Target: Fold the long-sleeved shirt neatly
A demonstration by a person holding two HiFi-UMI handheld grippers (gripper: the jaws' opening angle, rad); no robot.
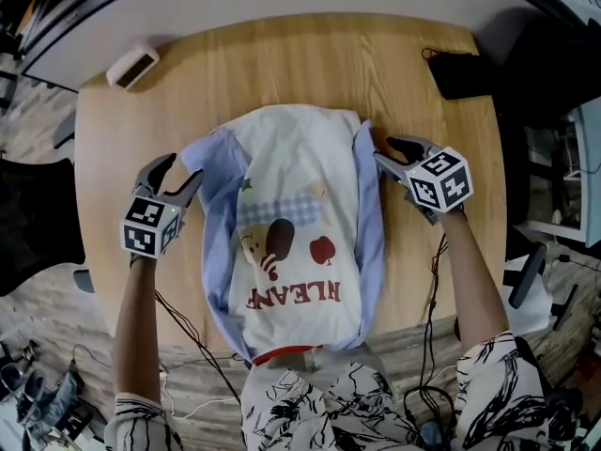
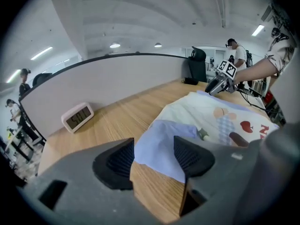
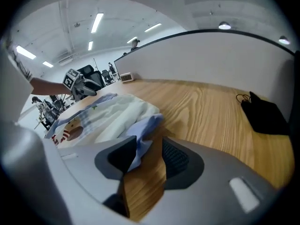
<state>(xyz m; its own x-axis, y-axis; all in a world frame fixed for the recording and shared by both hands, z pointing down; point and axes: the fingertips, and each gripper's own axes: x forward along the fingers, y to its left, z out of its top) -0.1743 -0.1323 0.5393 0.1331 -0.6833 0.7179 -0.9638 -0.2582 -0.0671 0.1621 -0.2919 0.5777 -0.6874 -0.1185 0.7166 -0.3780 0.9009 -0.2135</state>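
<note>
In the head view, the cream long-sleeved shirt with pale blue sleeves and a printed front (image 1: 300, 224) lay mid-way across the light wooden table (image 1: 282, 64). The left gripper (image 1: 183, 169) was at its left edge and the right gripper (image 1: 385, 150) at its right.

In the left gripper view, the jaws stood apart, with the shirt's blue cloth between them, unpinched.

In the right gripper view, the jaws stood narrowly apart. Blue cloth brushed one pad but was not clamped.

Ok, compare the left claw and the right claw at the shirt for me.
The left claw stands wider open than the right claw. Blue cloth of the shirt shows between the left claw's jaws, apparently touching neither pad. At the right claw the blue edge lies against one pad, with bare table showing beside the other. Shared: each sits at one side of the shirt, and neither pinches cloth yet.
</note>
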